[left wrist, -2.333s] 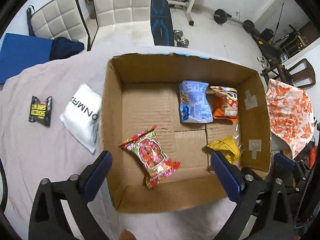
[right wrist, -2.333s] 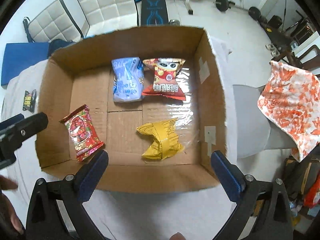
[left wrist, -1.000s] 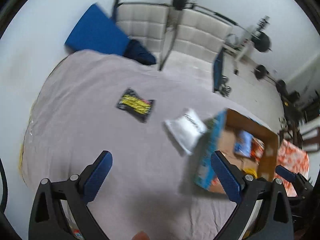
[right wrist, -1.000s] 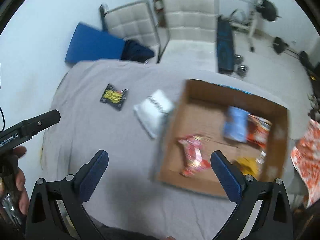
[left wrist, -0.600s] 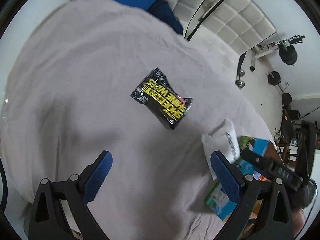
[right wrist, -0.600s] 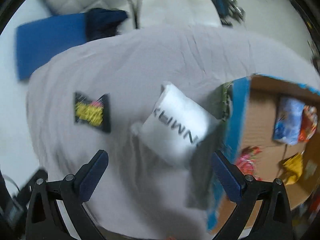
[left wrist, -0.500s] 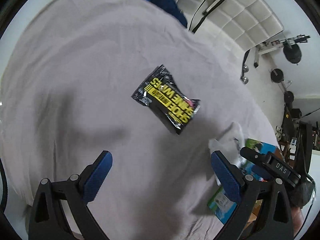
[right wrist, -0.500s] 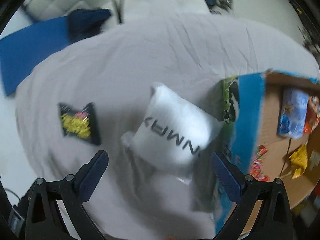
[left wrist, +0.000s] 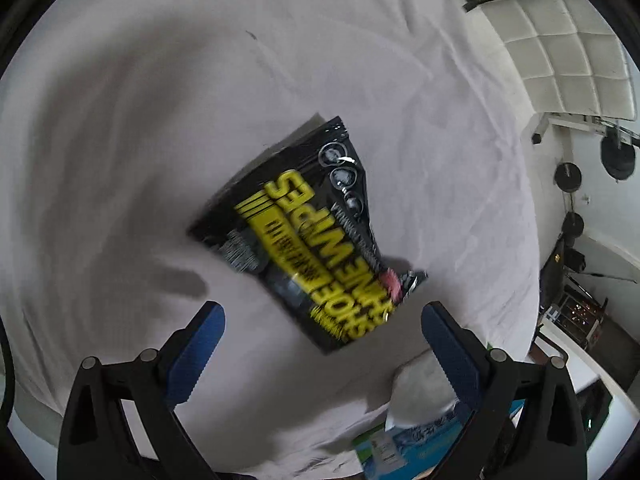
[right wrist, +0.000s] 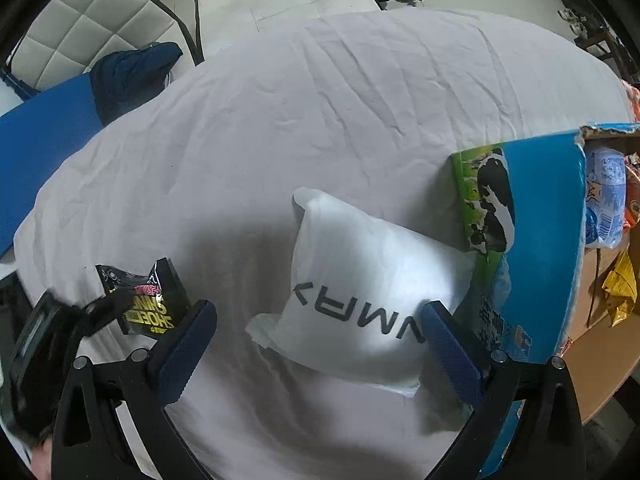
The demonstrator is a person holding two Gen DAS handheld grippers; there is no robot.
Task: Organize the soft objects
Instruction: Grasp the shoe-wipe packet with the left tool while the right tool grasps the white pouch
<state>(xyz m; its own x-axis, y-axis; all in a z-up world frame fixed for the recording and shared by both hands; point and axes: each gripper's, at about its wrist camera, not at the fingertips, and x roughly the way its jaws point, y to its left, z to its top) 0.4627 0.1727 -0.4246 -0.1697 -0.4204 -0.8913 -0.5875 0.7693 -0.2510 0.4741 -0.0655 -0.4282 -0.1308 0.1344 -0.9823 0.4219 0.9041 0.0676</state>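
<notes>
Left wrist view: my left gripper (left wrist: 322,330) hangs with its blue pads spread wide and nothing between them. Just beyond the fingertips a black pack with yellow lettering (left wrist: 308,232) lies flat on the pale sheet (left wrist: 120,140), blurred but readable as a wipes pack. At the lower right edge a corner of the white pouch (left wrist: 420,392) and a strip of the printed box (left wrist: 384,444) show. Farther off stands a white quilted chair (left wrist: 568,60), with weight plates beyond it.

Right wrist view: my right gripper (right wrist: 320,330) is likewise spread, pads empty. Between and just beyond the fingertips lies the white pouch (right wrist: 360,300) with dark lettering, resting on the sheet (right wrist: 320,100) and touching the outer wall of the cardboard box (right wrist: 532,240), whose side carries a blue and green cow print. Inside the box, seen over its torn rim, I make out a light blue packet (right wrist: 604,200) against the far part of the floor, an orange-red packet (right wrist: 632,200) beside it at the frame edge, and a yellow packet (right wrist: 622,284) nearer. To the left, the black pack (right wrist: 148,300) lies on the sheet, with the left gripper (right wrist: 100,308) partly over it. Beyond the bed sit a blue mat (right wrist: 40,140), a dark bundle (right wrist: 128,72) and white chairs (right wrist: 80,20).
</notes>
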